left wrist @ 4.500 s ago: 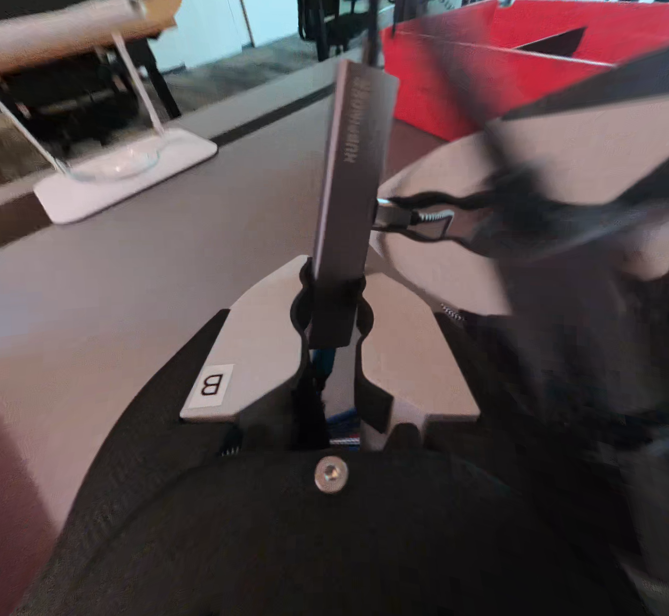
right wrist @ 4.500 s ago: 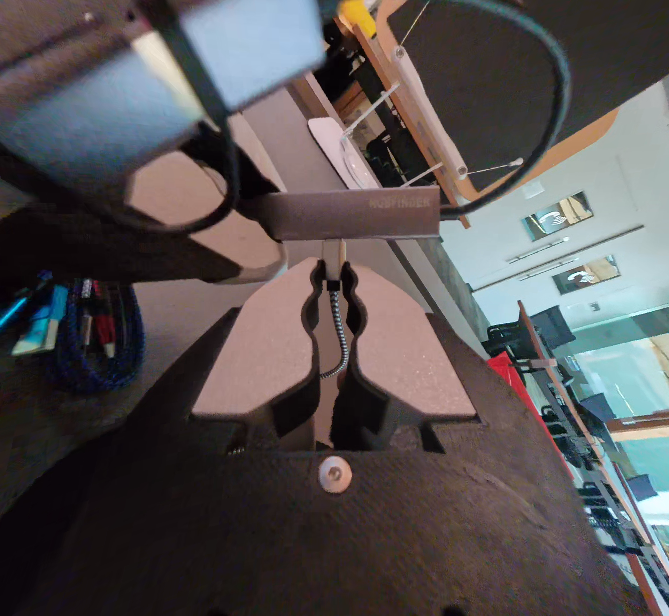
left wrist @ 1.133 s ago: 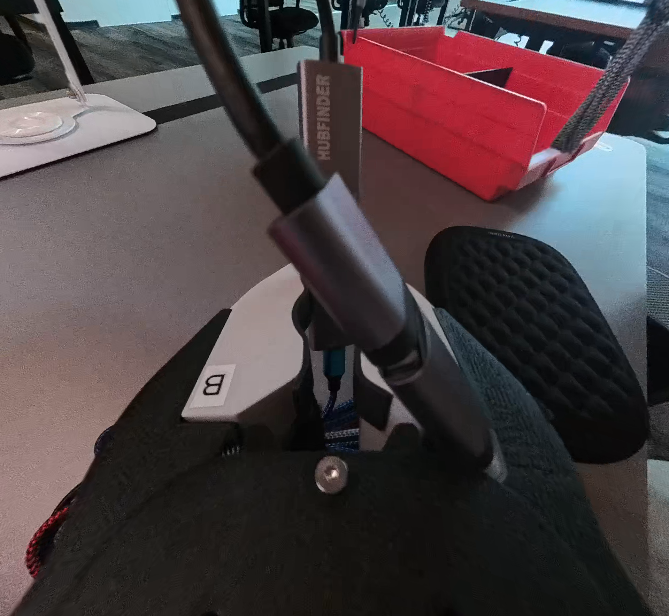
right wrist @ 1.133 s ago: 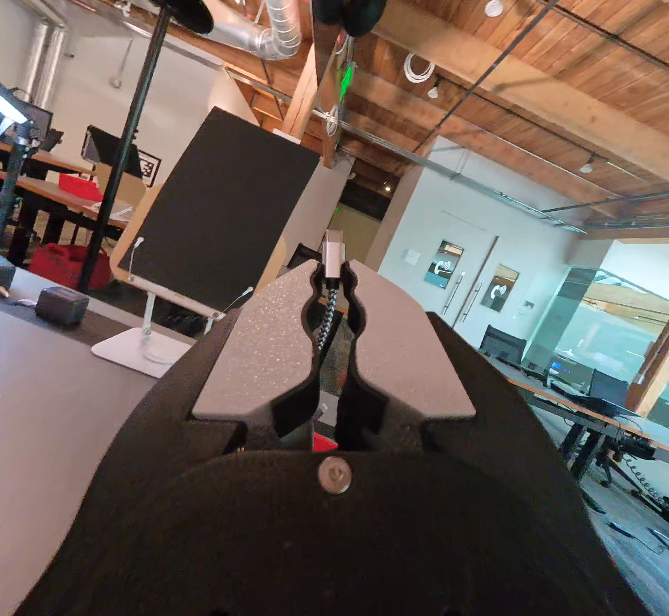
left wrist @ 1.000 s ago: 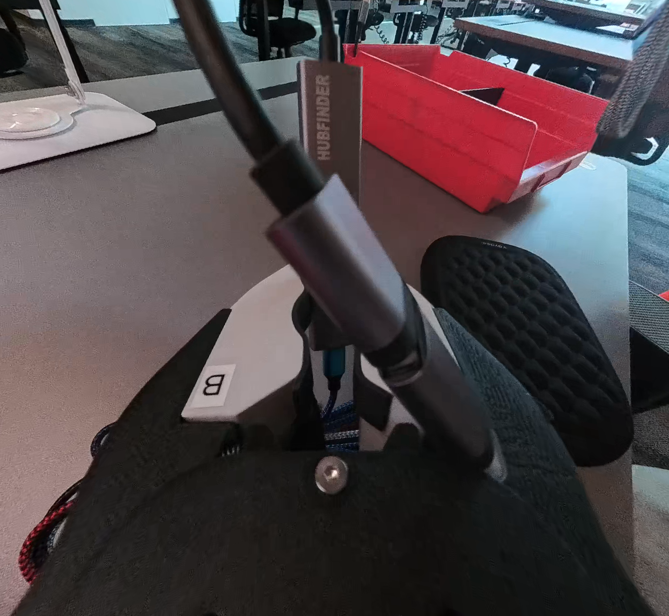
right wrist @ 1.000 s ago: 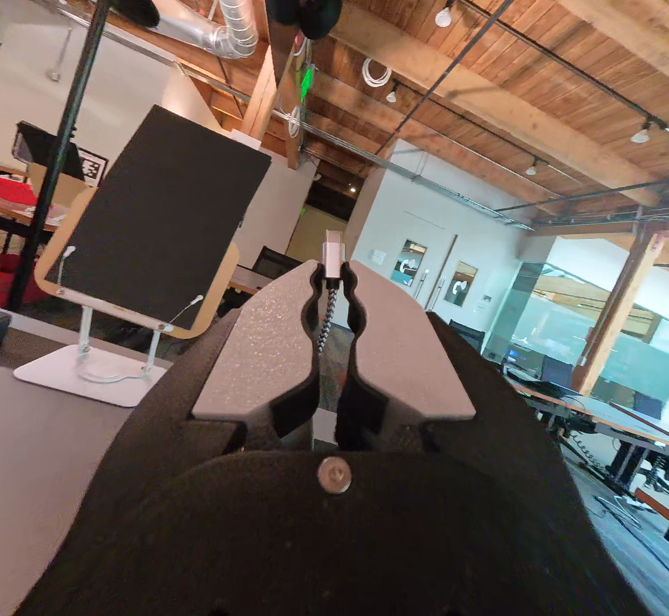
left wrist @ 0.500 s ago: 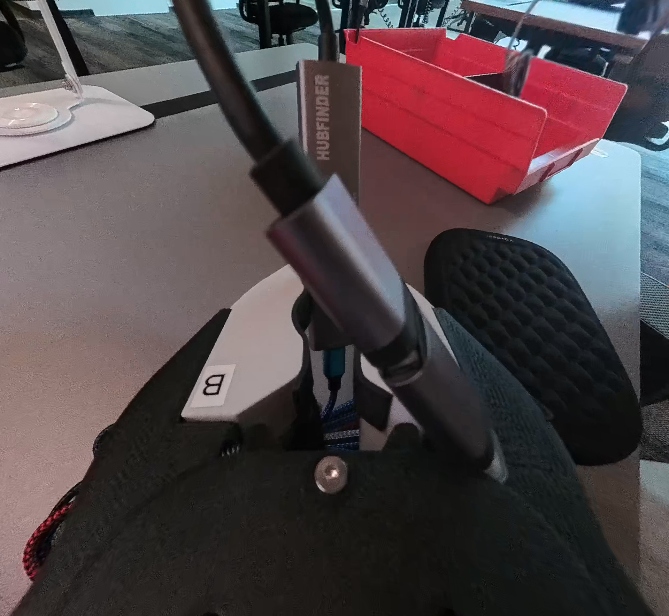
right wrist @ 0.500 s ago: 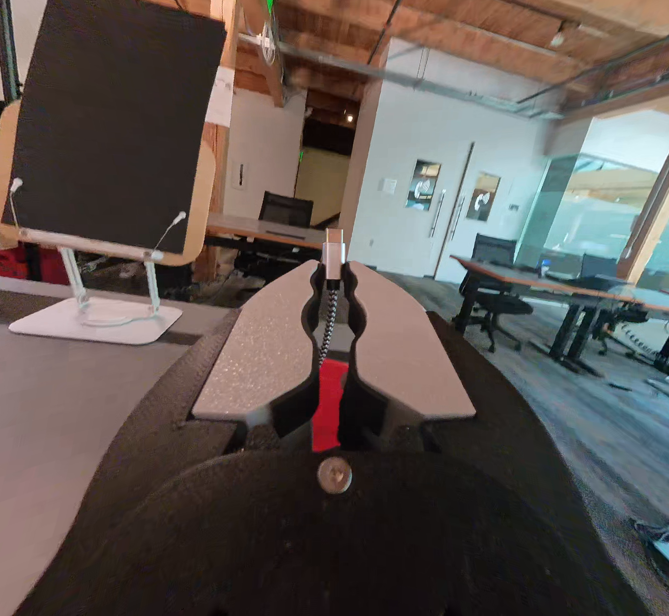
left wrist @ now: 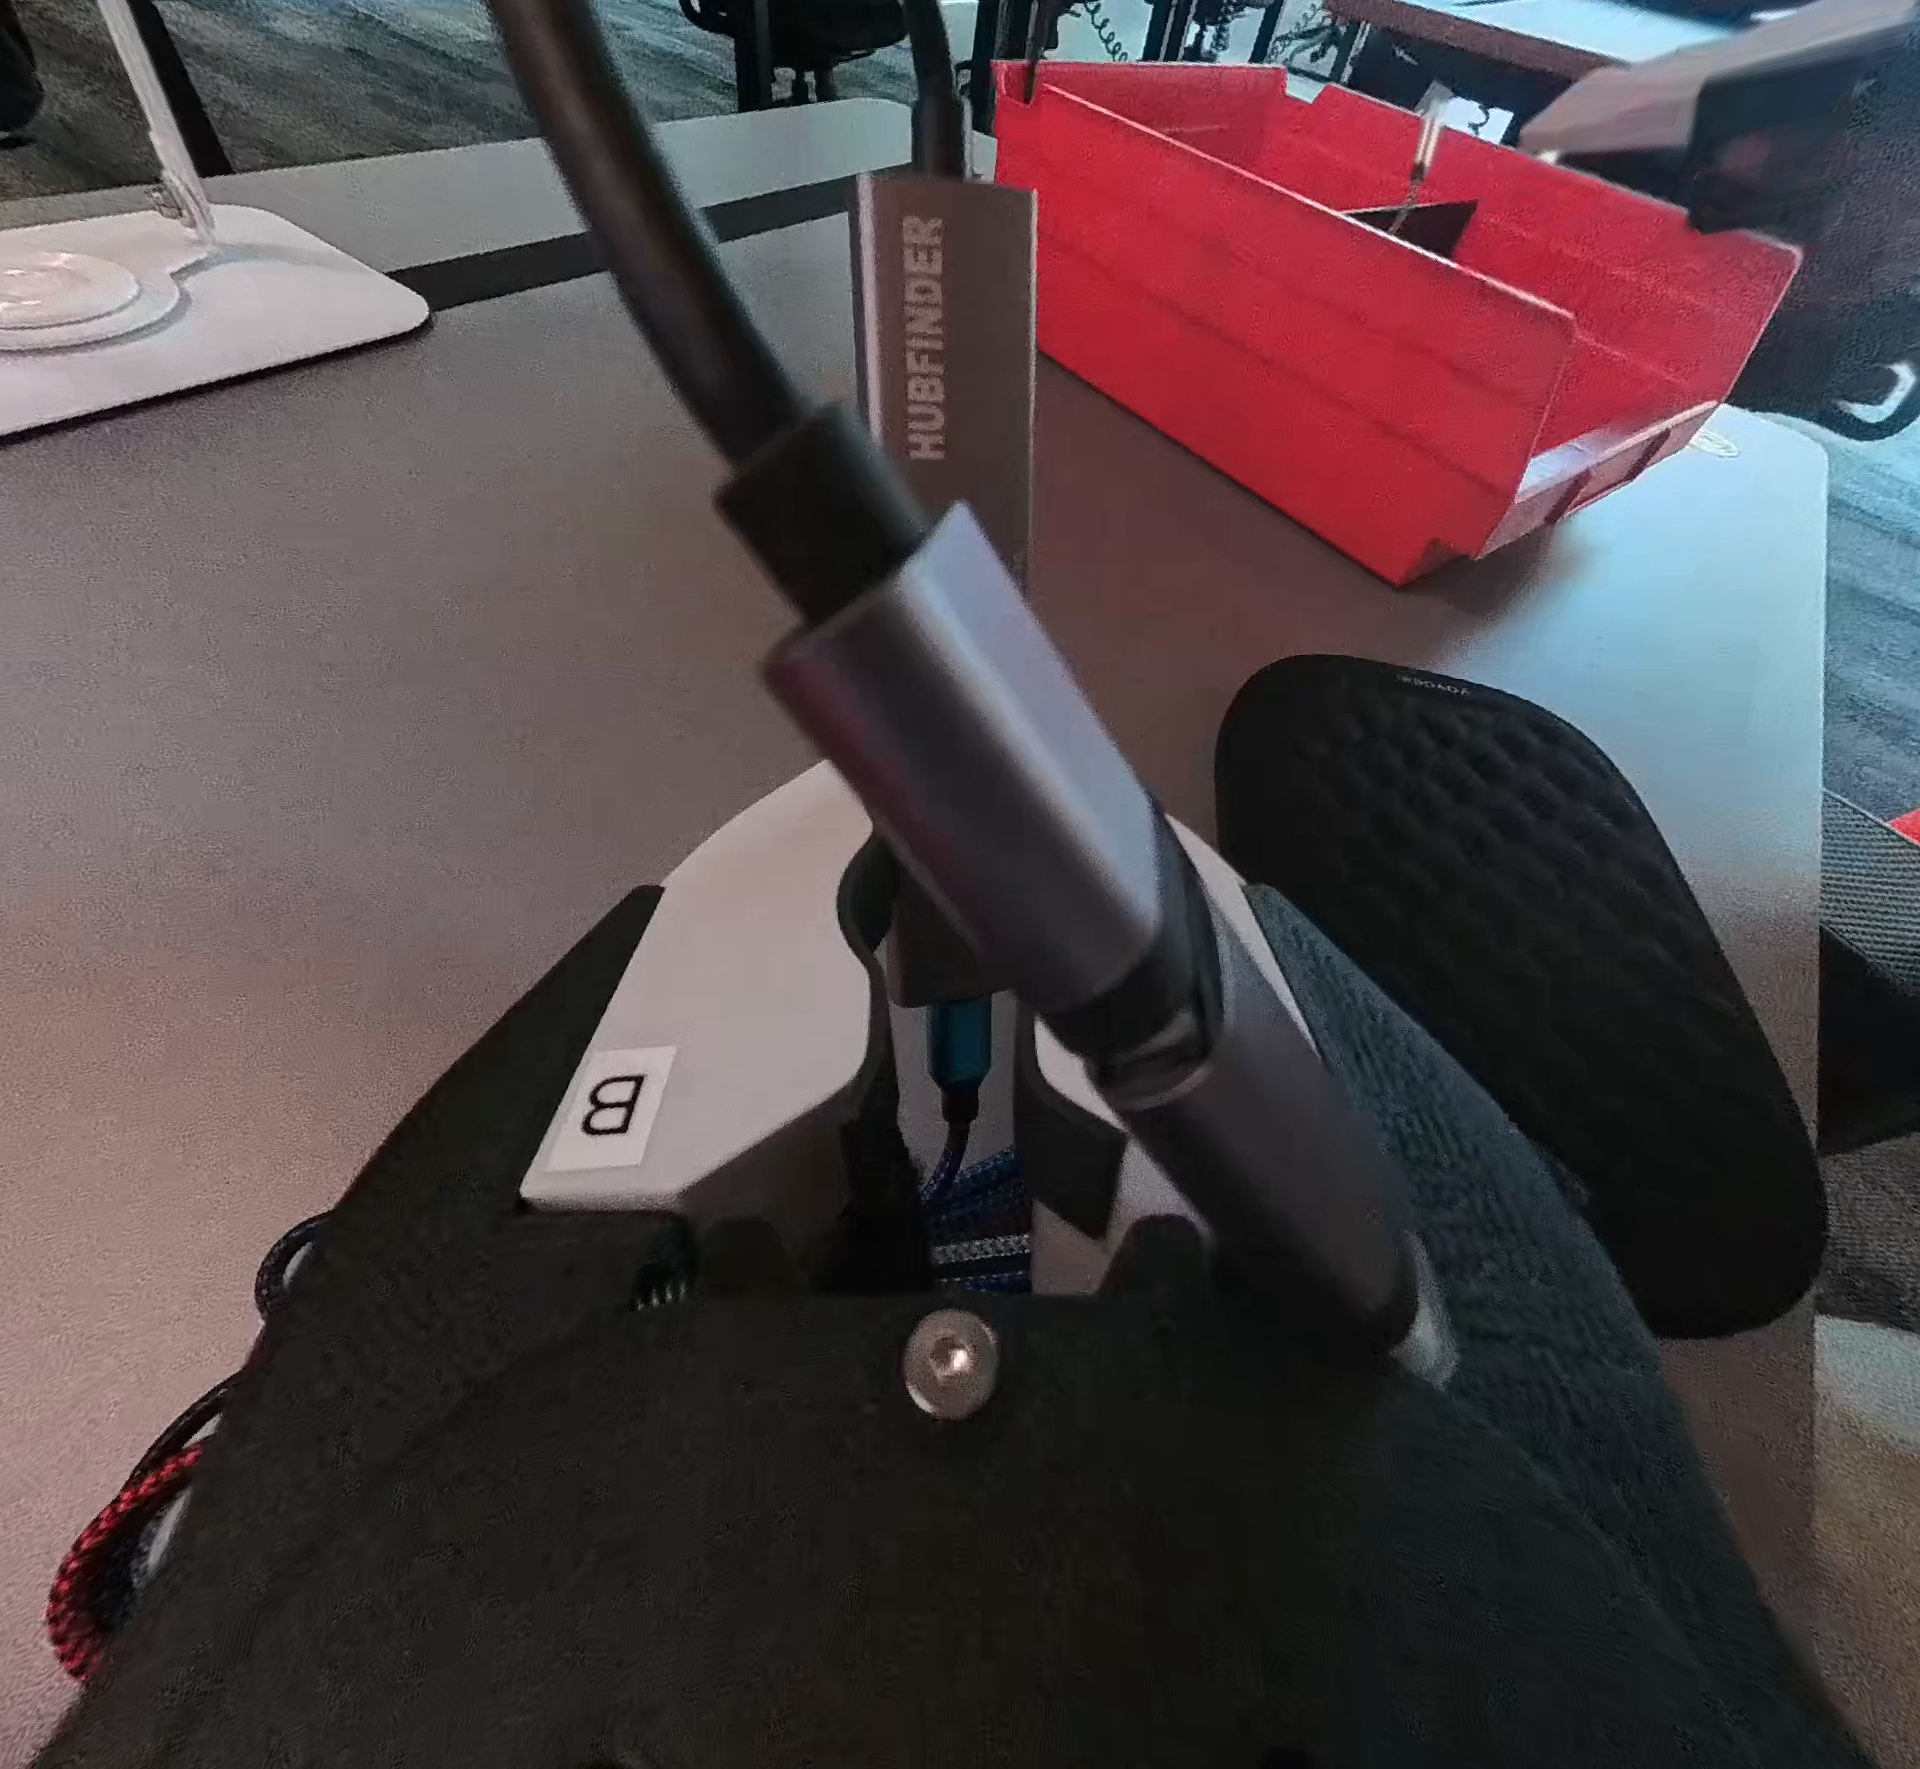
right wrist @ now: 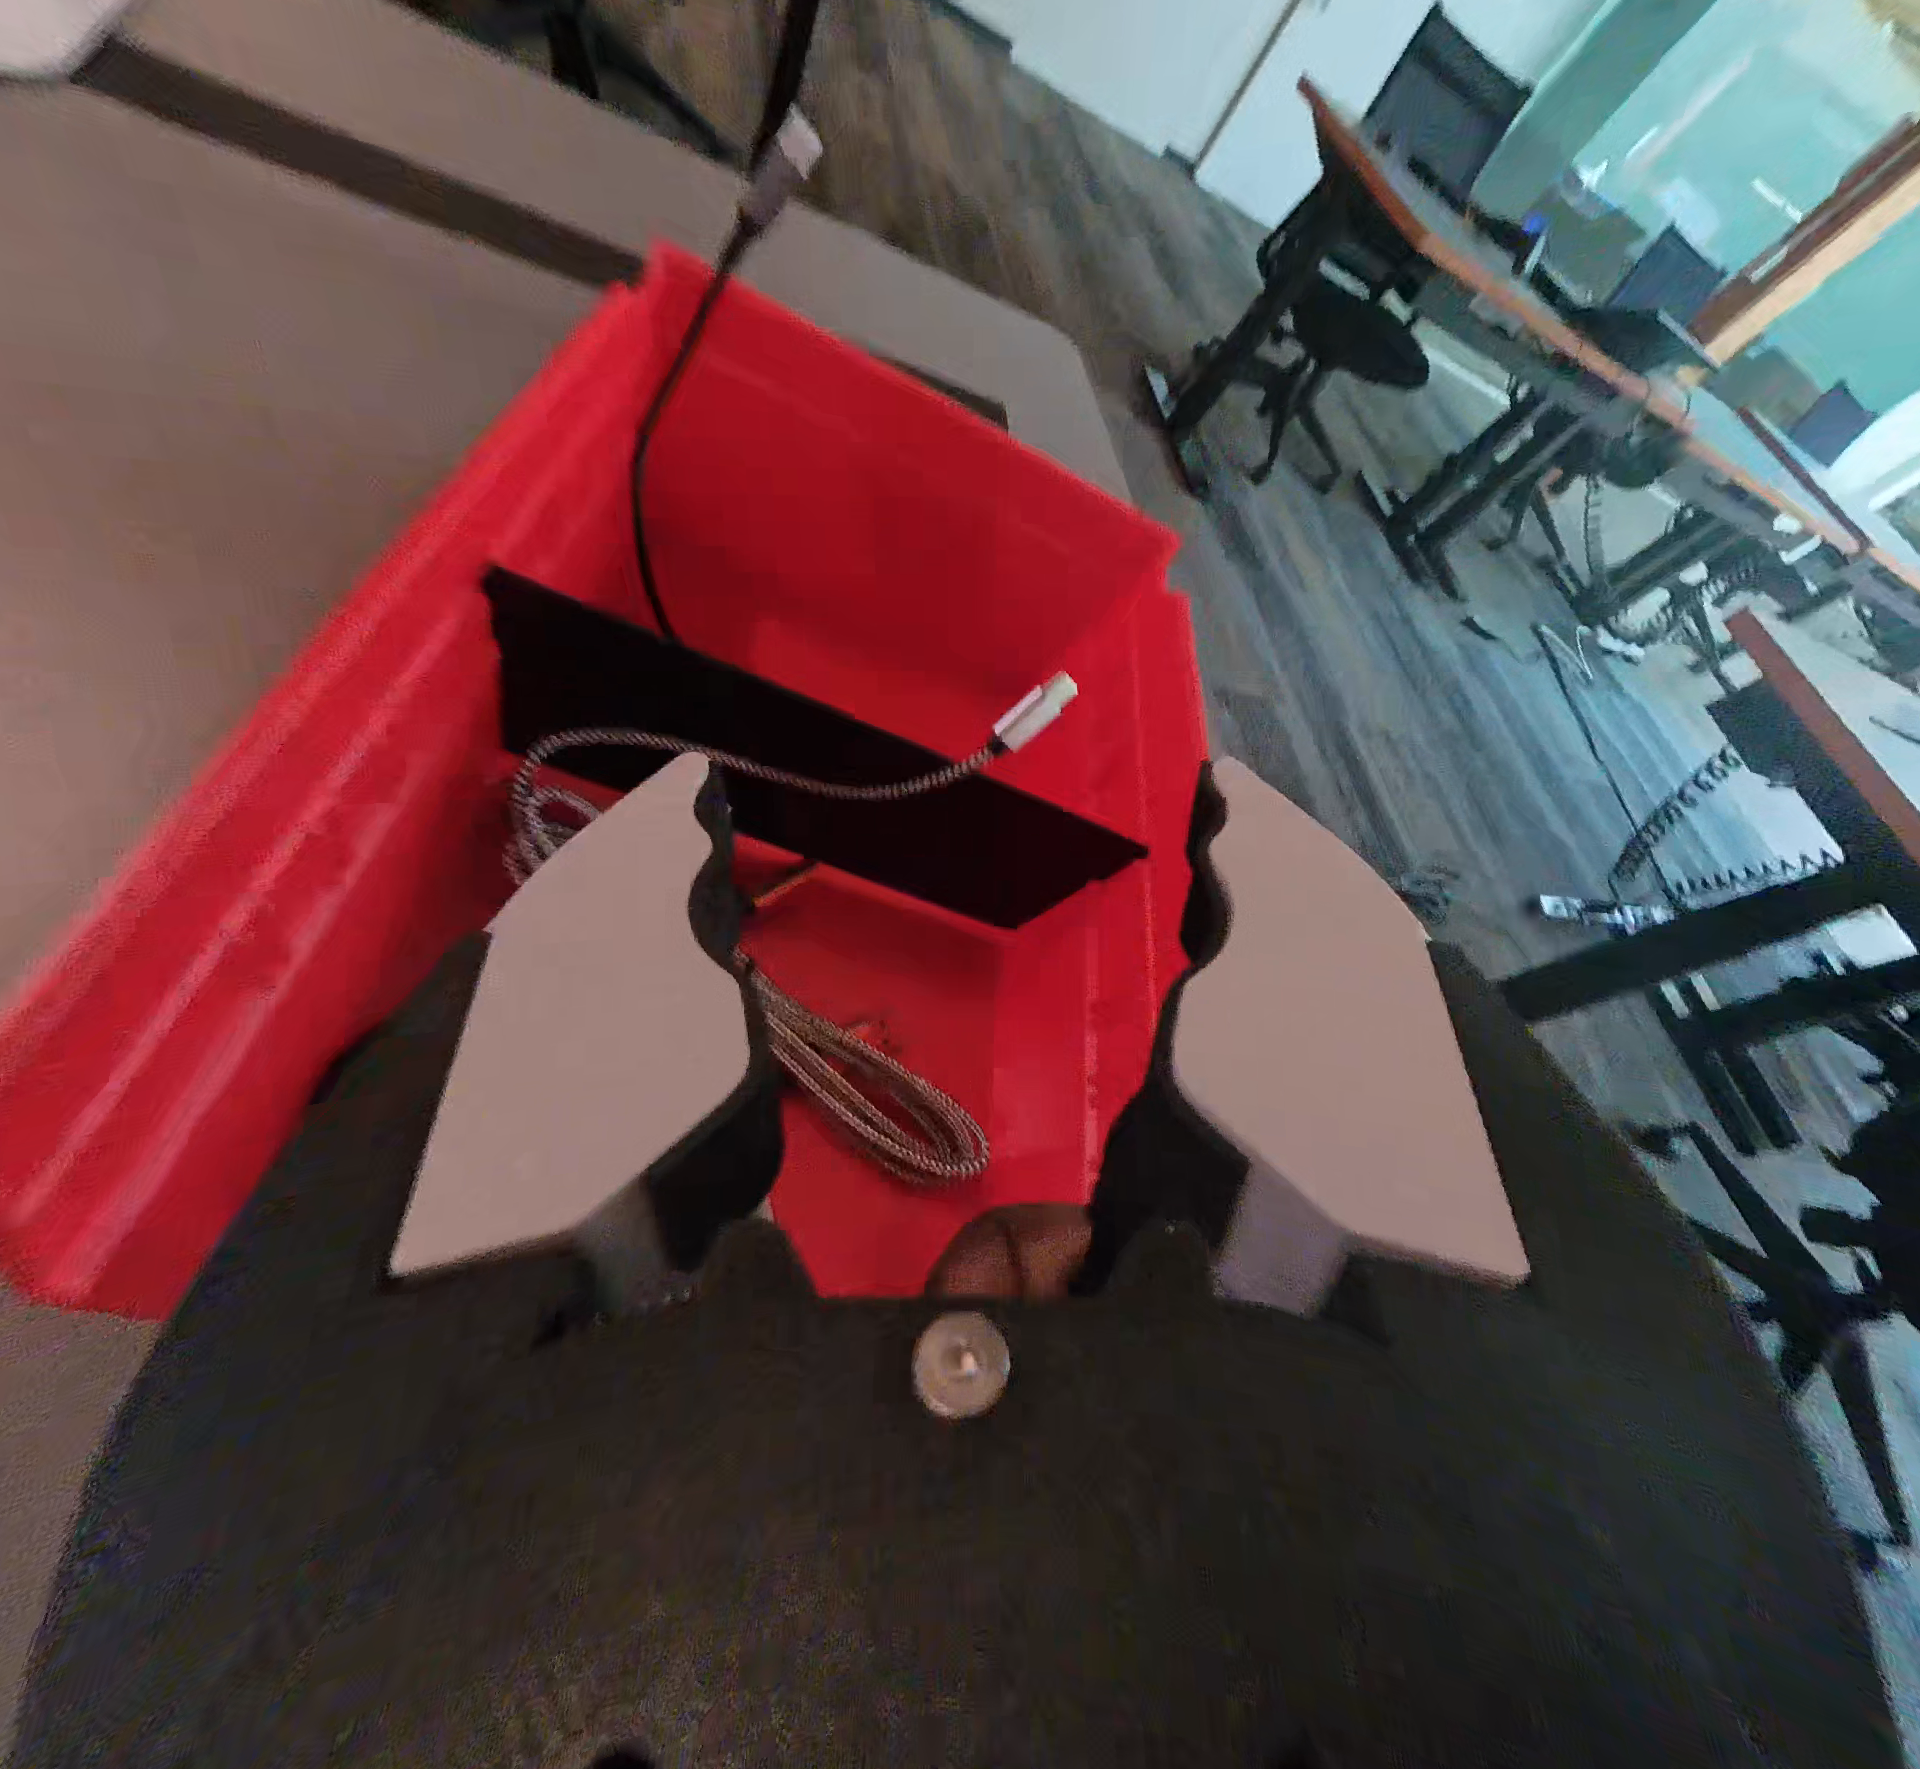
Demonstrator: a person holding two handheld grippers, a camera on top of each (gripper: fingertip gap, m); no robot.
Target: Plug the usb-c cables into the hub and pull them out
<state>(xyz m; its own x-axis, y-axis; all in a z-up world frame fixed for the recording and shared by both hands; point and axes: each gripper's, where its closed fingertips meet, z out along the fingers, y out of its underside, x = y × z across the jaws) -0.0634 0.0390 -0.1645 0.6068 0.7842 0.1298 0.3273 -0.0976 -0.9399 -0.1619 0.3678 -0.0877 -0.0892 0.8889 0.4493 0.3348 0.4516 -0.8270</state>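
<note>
Left hand-held gripper is clamped on the grey hub, held upright over the bench. Right hand-held gripper sits spread apart over the red bin, braided usb-c cable lying inside.

open office with rows of wood-topped desks, black chairs, dark floor, seemingly glass partitions.

A matte grey-brown tabletop carried 3 visible items: an open red plastic bin at its far right, a white flat stand base far left, and a black textured oval pad nearer.
</note>
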